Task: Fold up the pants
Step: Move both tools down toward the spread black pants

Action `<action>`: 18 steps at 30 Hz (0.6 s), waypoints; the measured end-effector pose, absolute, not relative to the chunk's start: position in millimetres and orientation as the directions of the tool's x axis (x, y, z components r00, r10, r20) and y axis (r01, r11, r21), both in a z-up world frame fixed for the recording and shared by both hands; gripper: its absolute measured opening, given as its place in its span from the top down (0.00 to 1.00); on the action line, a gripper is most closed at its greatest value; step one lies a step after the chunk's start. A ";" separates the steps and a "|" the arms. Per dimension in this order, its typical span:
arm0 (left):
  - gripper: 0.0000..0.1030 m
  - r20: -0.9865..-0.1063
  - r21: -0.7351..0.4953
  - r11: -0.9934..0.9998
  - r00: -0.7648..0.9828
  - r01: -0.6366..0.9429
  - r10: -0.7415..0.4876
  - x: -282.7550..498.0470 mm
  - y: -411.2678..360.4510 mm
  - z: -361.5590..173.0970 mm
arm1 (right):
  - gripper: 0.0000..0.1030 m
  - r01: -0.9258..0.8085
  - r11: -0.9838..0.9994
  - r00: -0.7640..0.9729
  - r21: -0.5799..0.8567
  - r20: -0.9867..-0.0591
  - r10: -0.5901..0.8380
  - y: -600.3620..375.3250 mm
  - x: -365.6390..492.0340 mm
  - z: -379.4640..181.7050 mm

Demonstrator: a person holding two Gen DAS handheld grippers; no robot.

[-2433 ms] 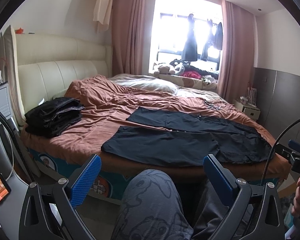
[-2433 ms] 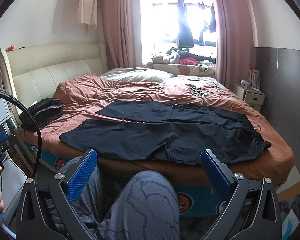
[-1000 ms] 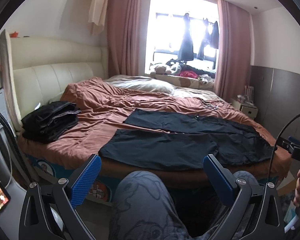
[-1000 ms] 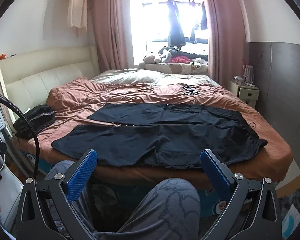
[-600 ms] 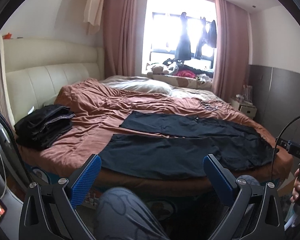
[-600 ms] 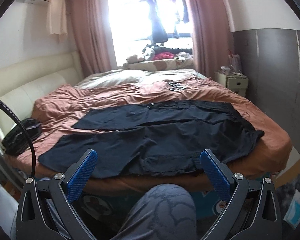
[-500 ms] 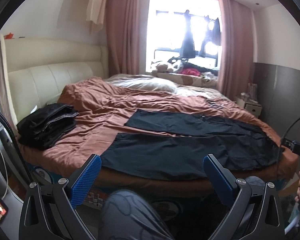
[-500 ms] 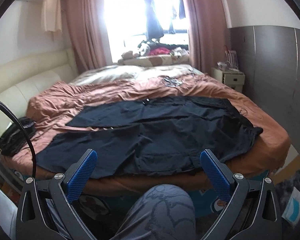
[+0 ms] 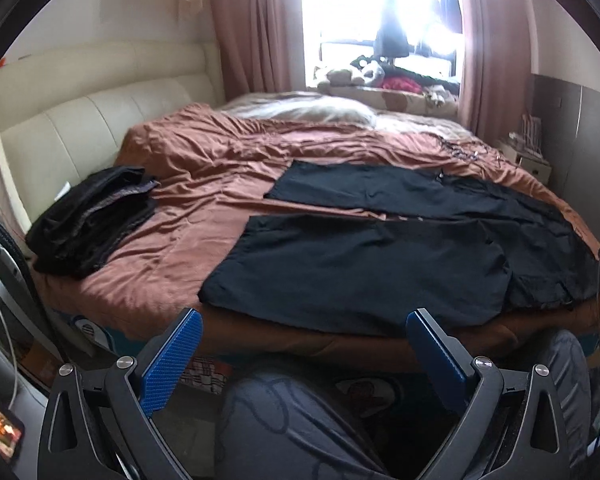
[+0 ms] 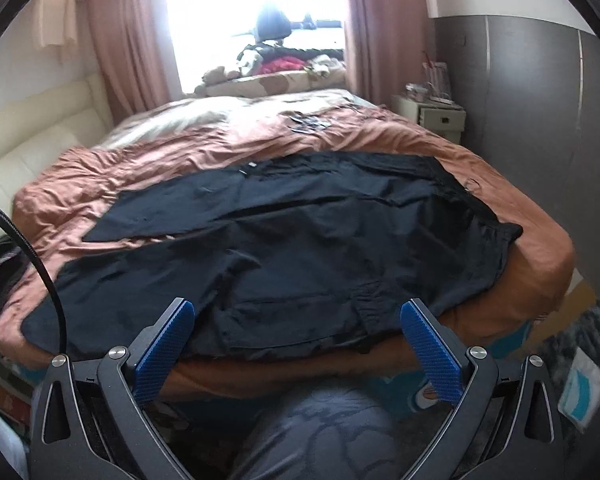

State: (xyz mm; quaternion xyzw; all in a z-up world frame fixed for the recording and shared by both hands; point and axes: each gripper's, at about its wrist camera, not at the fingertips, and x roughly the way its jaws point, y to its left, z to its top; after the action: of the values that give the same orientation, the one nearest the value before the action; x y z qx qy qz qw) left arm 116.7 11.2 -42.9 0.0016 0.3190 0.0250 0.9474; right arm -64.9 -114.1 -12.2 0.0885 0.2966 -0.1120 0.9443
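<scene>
Black pants (image 9: pixel 380 260) lie spread flat on the brown bedspread (image 9: pixel 204 184), legs apart and pointing left, waist at the right near the bed's corner. They also show in the right wrist view (image 10: pixel 284 248). My left gripper (image 9: pixel 304 344) is open and empty, held in front of the bed's near edge by the near leg's hem. My right gripper (image 10: pixel 296 340) is open and empty, just short of the near edge by the waist and hip part.
A stack of folded dark clothes (image 9: pixel 88 220) sits at the bed's left by the cream headboard (image 9: pixel 84 116). A white nightstand (image 10: pixel 432 116) stands at the far right. The person's grey patterned knee (image 10: pixel 324 436) is below the grippers.
Both grippers have moved forward and closer to the bed's near edge. The pants fill more of each view. Both stay open.
</scene>
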 end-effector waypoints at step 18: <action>0.00 -0.752 -0.137 0.988 0.657 -0.072 -0.056 197.8 46.3 -105.2 | 0.00 0.356 0.921 0.767 0.157 -0.613 -0.192 -172.1 -21.0 -31.8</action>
State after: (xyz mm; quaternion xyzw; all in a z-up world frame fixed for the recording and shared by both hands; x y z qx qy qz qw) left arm 197.8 46.3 -105.2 -0.0775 0.4141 0.0046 0.9069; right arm -21.0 -172.1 -31.8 0.1333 0.3083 -0.1472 0.9303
